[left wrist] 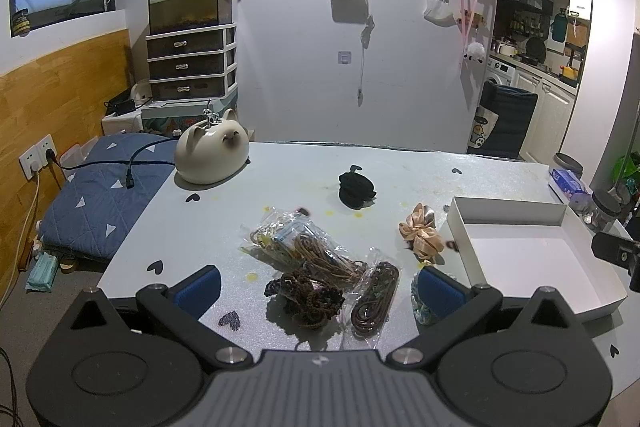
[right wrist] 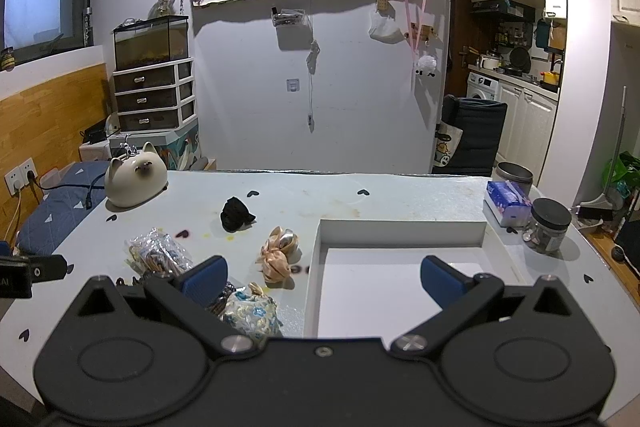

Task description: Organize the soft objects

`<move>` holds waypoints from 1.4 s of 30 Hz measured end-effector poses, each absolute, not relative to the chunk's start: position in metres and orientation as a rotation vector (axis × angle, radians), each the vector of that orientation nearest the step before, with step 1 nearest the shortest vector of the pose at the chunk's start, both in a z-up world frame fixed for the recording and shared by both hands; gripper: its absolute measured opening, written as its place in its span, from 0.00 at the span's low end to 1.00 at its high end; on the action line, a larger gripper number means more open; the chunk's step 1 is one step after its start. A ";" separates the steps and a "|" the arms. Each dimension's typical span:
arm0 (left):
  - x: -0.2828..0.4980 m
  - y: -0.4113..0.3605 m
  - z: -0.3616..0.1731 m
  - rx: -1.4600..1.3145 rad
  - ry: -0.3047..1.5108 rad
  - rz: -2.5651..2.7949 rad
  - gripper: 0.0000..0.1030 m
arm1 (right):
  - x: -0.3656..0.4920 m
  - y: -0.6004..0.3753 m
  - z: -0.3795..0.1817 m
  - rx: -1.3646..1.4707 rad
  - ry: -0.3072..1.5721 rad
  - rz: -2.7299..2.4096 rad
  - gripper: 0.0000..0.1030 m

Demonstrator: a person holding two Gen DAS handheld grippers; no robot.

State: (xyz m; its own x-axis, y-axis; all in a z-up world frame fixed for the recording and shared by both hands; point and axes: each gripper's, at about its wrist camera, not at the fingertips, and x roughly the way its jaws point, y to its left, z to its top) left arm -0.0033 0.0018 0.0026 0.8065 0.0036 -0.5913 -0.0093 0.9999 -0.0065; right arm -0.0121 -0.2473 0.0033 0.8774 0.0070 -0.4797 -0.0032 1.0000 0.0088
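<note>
Soft hair items lie on the grey table. A black scrunchie (left wrist: 356, 190) (right wrist: 236, 213) sits farthest back. A peach satin scrunchie (left wrist: 422, 233) (right wrist: 278, 255) lies left of the white box (left wrist: 504, 213) (right wrist: 400, 227). Two clear bags of hair ties (left wrist: 304, 243) (left wrist: 376, 299) and a dark brown scrunchie (left wrist: 308, 297) lie between my left gripper's (left wrist: 318, 287) open jaws. A blue floral scrunchie (right wrist: 252, 313) lies by my right gripper's left finger. My right gripper (right wrist: 324, 277) is open and empty, over the box's near left corner.
A cream cat-shaped ceramic pot (left wrist: 212, 155) (right wrist: 134, 183) stands at the table's back left. A tissue pack (right wrist: 508, 203), a tin (right wrist: 514, 175) and a lidded glass jar (right wrist: 548, 231) stand to the right of the box. A blue quilted cushion (left wrist: 104, 187) lies left of the table.
</note>
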 end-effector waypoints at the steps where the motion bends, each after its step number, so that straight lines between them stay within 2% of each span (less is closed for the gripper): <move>1: -0.003 0.002 0.003 -0.009 0.633 0.007 1.00 | -0.012 -0.248 0.003 0.008 0.501 0.005 1.00; 42: -0.005 0.004 0.004 -0.011 0.630 0.004 1.00 | -0.013 -0.252 0.000 0.009 0.503 0.003 1.00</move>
State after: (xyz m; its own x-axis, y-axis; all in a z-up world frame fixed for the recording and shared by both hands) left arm -0.0054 0.0042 0.0035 0.8083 0.0003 -0.5888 -0.0072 0.9999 -0.0093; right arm -0.0129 -0.2518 -0.0005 0.8762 0.0048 -0.4819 -0.0006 1.0000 0.0089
